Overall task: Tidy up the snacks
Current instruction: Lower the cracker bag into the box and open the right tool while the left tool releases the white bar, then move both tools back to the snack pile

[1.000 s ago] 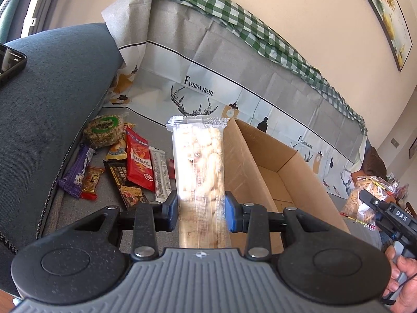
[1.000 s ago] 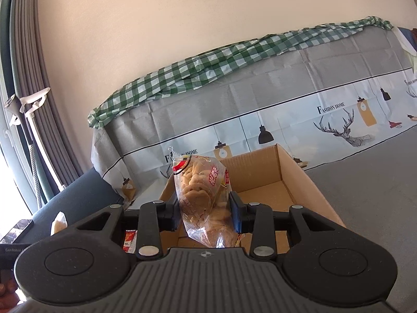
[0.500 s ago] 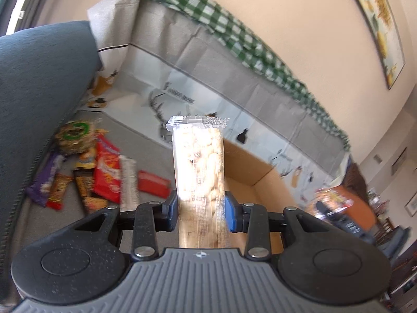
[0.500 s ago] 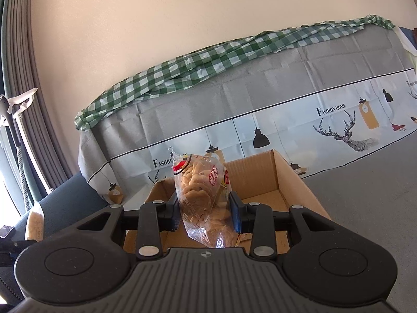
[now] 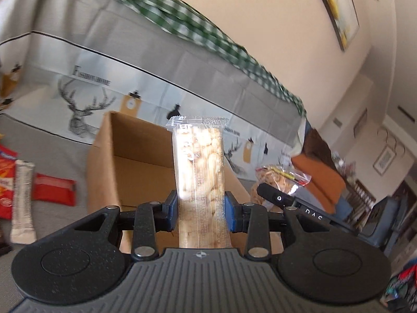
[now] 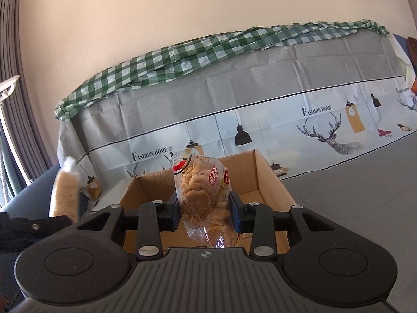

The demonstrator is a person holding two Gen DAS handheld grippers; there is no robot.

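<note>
While both loads hang: over box mouth
Left gripper (image 5: 200, 207): clamped on upright cracker sleeve (image 5: 199, 167)
Right gripper (image 6: 204, 211): clamped on cookie bag (image 6: 202, 190)
Cardboard box (image 6: 271, 182): just ahead, below; right nearer

Green-checked cloth (image 6: 208, 52) (brown box (image 6: 271, 182))

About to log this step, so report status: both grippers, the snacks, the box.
Left gripper shut on tall clear biscuit pack. Right gripper shut on cookie bag. Both near open cardboard box. Nothing blocking its opening.
</note>
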